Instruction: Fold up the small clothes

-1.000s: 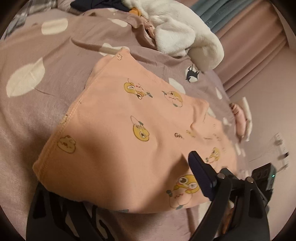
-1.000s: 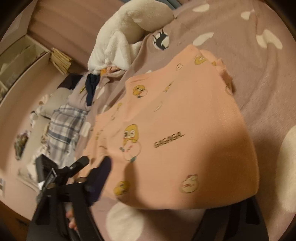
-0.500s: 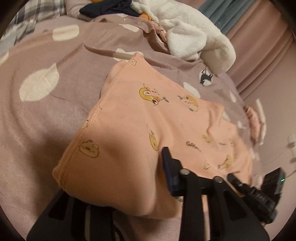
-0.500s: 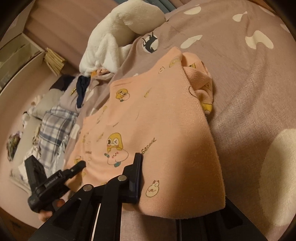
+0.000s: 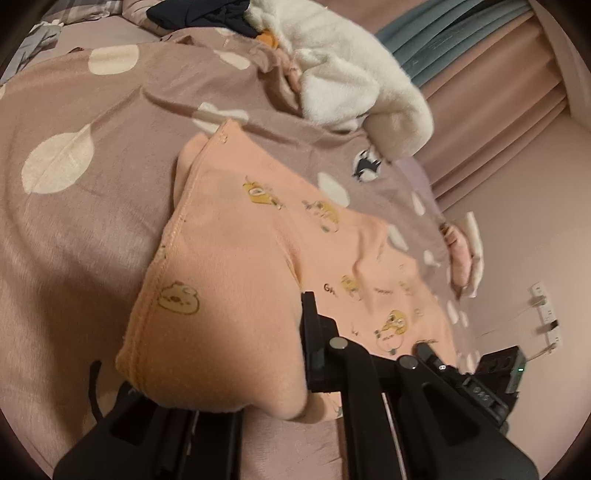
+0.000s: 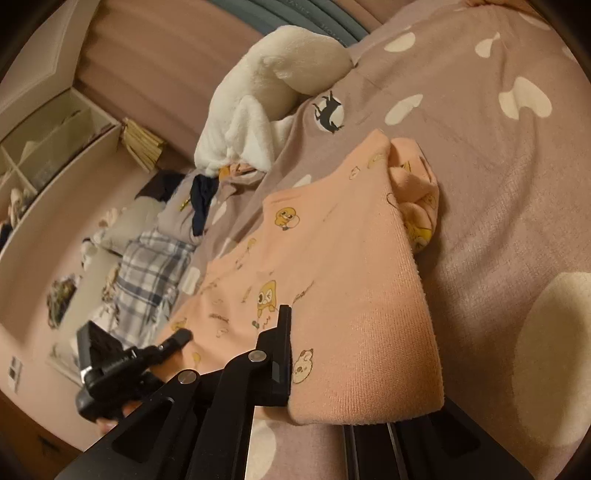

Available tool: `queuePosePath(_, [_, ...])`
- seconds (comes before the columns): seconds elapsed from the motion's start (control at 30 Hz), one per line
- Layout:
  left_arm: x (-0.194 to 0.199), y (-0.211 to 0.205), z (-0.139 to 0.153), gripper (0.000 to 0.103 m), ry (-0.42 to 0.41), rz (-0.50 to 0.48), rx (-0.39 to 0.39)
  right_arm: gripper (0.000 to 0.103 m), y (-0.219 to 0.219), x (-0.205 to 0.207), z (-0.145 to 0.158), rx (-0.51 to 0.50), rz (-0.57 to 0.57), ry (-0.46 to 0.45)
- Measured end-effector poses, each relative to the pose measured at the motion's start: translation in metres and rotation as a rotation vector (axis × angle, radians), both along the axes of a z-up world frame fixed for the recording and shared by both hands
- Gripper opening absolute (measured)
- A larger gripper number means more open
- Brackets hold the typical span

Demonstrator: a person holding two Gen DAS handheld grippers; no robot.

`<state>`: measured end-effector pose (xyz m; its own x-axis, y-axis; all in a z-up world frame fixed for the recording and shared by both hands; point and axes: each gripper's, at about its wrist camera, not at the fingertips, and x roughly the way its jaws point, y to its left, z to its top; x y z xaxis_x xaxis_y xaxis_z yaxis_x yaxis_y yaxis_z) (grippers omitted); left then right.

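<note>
A small peach garment [image 5: 258, 266] printed with yellow cartoon ducks lies folded on the mauve bedspread [image 5: 74, 221]. My left gripper [image 5: 221, 387] is shut on its near left corner, the cloth draped over the lower finger. My right gripper [image 6: 351, 391] is shut on the near right corner of the same garment [image 6: 332, 258]. A bunched sleeve [image 6: 417, 206] sticks out at the garment's right edge. Each gripper shows in the other's view, the right one in the left wrist view [image 5: 491, 384] and the left one in the right wrist view [image 6: 122, 369].
A white fluffy blanket [image 5: 351, 74] and dark clothes [image 5: 199, 14] lie at the bed's far side. A plaid cloth [image 6: 151, 266] hangs off the bed's left. A white shelf unit [image 6: 48, 147] stands by the wall. Pink curtains [image 5: 498, 110] hang behind.
Both grippers closed in on the garment's near edge and now pinch its two corners. The near edge has lifted and bunched; the right sleeve has crumpled out at the side.
</note>
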<state>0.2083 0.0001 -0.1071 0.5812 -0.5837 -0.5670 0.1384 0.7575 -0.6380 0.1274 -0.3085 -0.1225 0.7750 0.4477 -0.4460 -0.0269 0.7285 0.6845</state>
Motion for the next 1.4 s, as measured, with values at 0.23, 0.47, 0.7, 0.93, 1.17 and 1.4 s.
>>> queuePosePath(0.23, [-0.012,0.009,0.008,0.004,0.006,-0.012,-0.049,0.007,0.005,-0.006,0.000,-0.007,0.015,0.048])
queuePosePath(0.47, [-0.042,0.014,0.017,0.002,-0.013,0.007,-0.045,0.007,0.016,-0.029,0.017,-0.004,0.037,0.018])
queuePosePath(0.7, [-0.024,0.016,-0.009,0.007,0.091,0.001,-0.139,0.006,0.012,-0.035,0.006,0.034,0.005,0.040])
queuePosePath(0.93, [-0.011,0.023,-0.020,0.063,0.123,0.108,-0.185,0.007,0.008,-0.024,-0.011,0.031,0.010,0.088])
queuePosePath(1.17, [0.013,0.007,-0.014,0.079,0.106,0.132,-0.110,0.007,0.008,-0.016,-0.020,0.021,0.014,0.137])
queuePosePath(1.4, [0.026,0.007,-0.016,0.013,0.119,0.163,0.039,0.006,0.013,-0.019,-0.017,-0.024,0.006,0.129])
